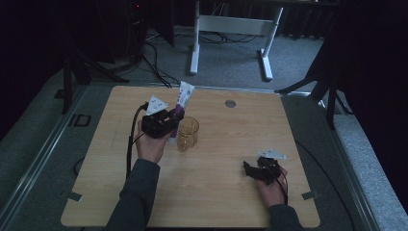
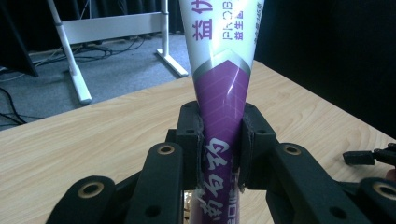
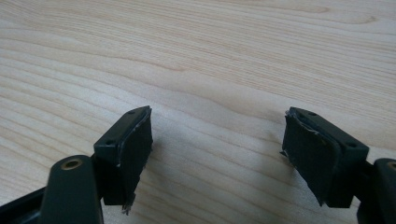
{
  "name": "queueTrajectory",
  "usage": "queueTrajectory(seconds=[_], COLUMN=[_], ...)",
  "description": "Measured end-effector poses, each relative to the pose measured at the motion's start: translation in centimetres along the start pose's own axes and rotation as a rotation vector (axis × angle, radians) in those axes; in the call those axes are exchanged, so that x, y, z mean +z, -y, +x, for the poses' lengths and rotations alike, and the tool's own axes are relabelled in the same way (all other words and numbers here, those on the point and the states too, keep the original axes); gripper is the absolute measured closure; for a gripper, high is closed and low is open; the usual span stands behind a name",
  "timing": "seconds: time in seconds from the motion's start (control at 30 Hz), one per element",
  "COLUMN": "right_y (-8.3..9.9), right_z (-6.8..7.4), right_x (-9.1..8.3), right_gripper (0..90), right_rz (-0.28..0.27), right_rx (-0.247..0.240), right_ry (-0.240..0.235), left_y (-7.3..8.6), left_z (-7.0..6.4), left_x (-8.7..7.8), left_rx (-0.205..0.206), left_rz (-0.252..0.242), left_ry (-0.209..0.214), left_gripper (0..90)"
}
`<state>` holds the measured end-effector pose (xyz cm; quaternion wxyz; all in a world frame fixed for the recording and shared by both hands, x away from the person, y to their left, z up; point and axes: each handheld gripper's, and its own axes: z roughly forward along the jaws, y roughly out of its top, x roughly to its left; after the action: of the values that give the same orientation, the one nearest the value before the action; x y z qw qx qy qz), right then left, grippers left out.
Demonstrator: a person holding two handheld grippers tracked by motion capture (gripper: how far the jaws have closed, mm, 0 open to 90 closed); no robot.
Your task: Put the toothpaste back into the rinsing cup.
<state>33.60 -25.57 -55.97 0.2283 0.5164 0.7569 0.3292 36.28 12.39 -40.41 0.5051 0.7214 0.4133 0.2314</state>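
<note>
A purple and white toothpaste tube (image 1: 184, 95) (image 2: 224, 70) stands nearly upright, its wide crimped end up. My left gripper (image 1: 175, 114) (image 2: 220, 135) is shut on its purple lower part, held above the wooden table (image 1: 226, 192). An amber glass cup (image 1: 187, 134) stands just right of the tube; the tube's lower end is hidden behind the jaws, so I cannot tell whether it touches the cup. My right gripper (image 1: 248, 169) (image 3: 217, 144) rests low over the table's front right, open, with bare wood between its pads.
A round grey grommet (image 1: 230, 103) sits in the table's far middle. Beyond the far edge stand the white legs of a desk frame (image 1: 195, 53) and loose cables (image 1: 156, 65) on the grey floor. Dark stands flank both sides of the table.
</note>
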Motion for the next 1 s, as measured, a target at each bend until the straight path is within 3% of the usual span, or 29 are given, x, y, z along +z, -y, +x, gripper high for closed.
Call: queueTrajectory(seconds=[0.47,1.0], right_y=[0.0,0.0], right_z=[0.0,0.0], right_x=[0.0,0.0], right_gripper=[24.1,24.1], right_rz=[0.0,0.0], right_rx=[0.0,0.0], right_ry=[0.0,0.0], left_y=[-0.04,-0.59], left_z=[0.42,0.47], left_x=[0.23,0.98], left_rx=[-0.026,-0.025], left_rz=[-0.028,-0.028], left_ry=[-0.01,-0.018], left_gripper=[73.2,73.2])
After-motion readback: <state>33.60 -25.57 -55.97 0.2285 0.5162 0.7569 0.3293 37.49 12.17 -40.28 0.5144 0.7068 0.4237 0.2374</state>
